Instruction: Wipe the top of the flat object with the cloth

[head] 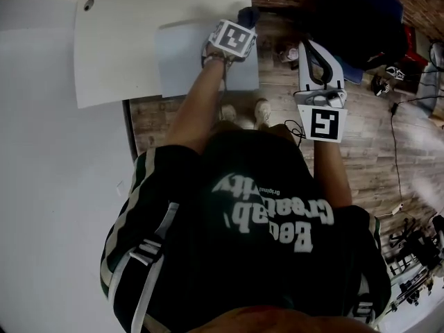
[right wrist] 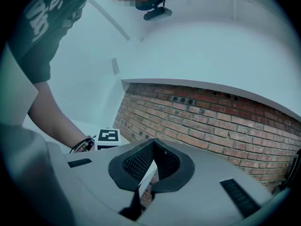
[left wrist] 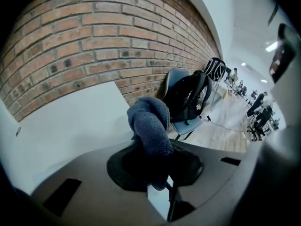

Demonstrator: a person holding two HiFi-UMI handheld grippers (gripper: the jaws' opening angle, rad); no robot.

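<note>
A pale grey flat sheet (head: pixel 184 61) lies at the near edge of a white table (head: pixel 111 40). My left gripper (head: pixel 239 23) hangs over the sheet's far right corner, shut on a bunched dark blue cloth (head: pixel 248 14). In the left gripper view the cloth (left wrist: pixel 149 126) bulges up out of the closed jaws. Out to the right, my right gripper (head: pixel 312 47) is held over the wooden floor, away from the table. Its jaws (right wrist: pixel 149 173) are shut, and nothing sits between them.
A brick wall (left wrist: pixel 94 36) runs behind the table. A chair carrying a black backpack (left wrist: pixel 190 98) stands to the right of the table, also visible as a dark chair (head: pixel 361 19). Cables (head: pixel 402 116) and small items lie on the floor at right.
</note>
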